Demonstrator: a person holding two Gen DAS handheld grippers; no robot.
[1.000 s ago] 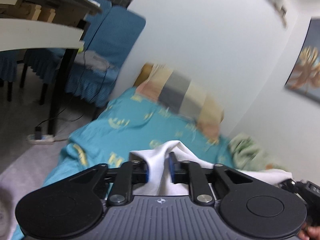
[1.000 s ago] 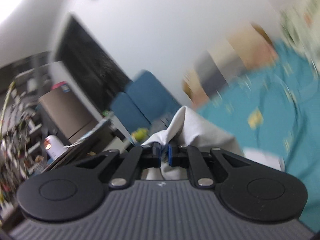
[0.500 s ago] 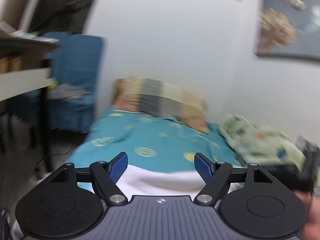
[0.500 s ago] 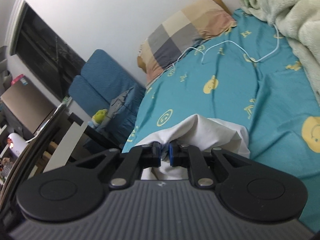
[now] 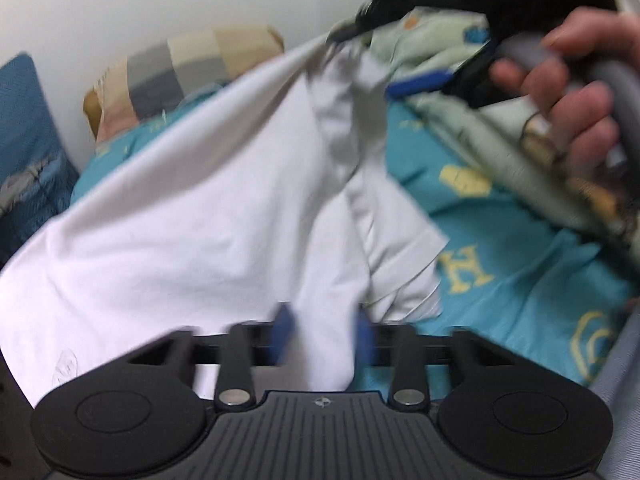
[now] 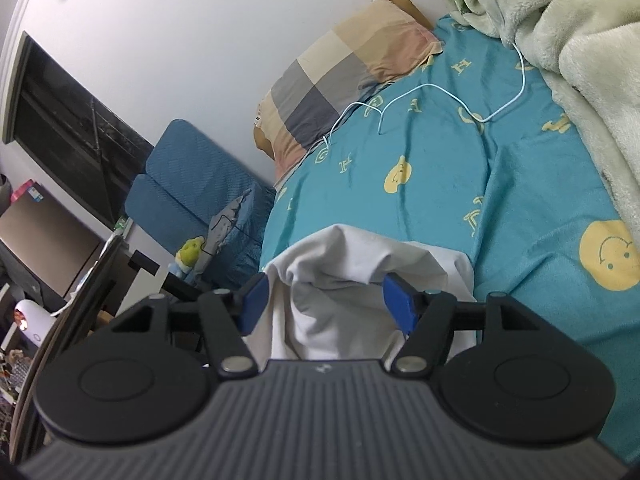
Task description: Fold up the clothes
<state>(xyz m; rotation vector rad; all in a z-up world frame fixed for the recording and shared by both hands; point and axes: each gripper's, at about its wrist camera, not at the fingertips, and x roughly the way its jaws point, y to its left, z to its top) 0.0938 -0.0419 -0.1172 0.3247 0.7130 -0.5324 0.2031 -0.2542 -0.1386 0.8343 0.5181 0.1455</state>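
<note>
two close wrist views along the fingers, sharing teal bed point(image 6: 460, 184) and pillow point(image 5: 180, 68)

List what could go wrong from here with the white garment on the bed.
1. The right gripper stands open around the white garment, so that end may drop and crumple.
2. The left gripper view is motion-blurred; a bunched fold sits between its fingers, inviting a crooked fold.
3. A white cable lies on the blue sheet and could snag.

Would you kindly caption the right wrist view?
Open right gripper straddles a white garment on the teal bedsheet.
</note>
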